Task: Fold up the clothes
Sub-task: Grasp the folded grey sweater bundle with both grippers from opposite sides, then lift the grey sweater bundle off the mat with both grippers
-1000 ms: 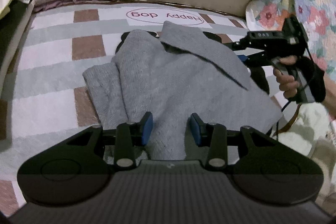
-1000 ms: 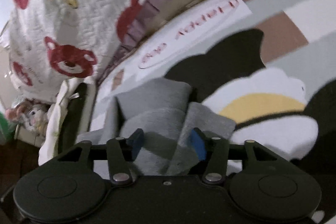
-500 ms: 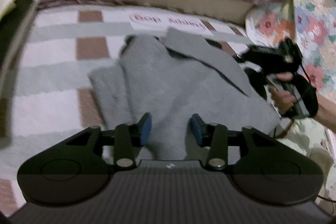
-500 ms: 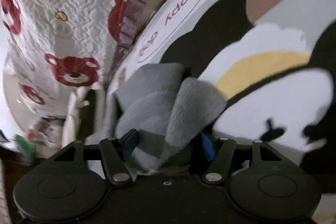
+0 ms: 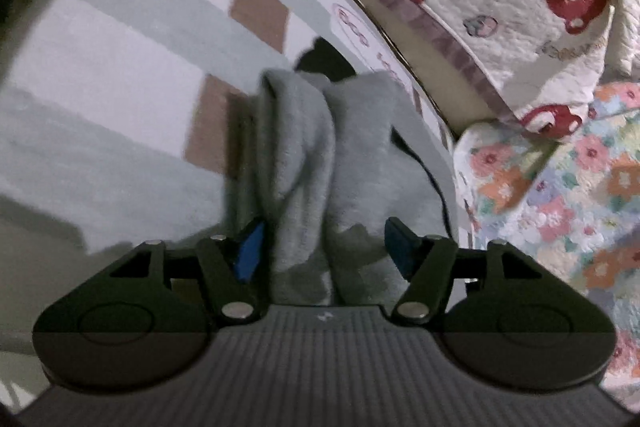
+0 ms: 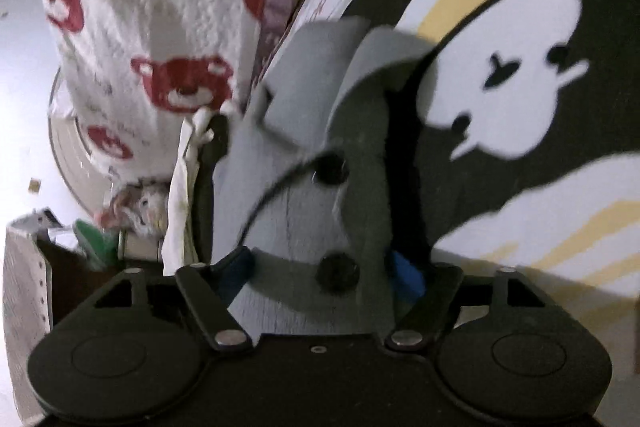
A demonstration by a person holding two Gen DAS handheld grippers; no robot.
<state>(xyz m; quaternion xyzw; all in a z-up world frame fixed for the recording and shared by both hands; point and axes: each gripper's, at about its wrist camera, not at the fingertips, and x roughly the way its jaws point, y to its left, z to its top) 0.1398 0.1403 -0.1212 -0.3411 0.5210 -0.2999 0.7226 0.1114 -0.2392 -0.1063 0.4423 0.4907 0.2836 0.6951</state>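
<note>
Rug [image 5: 100, 75], checked, quilt [image 6: 160, 7] with red bears

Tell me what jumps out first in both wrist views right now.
A bunched grey garment fills the middle of both views, lying between each gripper's spread blue pads. In the right wrist view, two black buttons stand out on it. Behind, a white quilt with red bears hangs beside the cartoon-print mat.

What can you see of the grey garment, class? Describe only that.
The grey garment is a soft, fleecy knit with two dark round buttons and dark edging. It lies bunched in upright folds on the patterned mat. Fabric sits between both tongs, left and right, whose jaws have just been opening. Whether the blue pads touch it is unclear.
</note>
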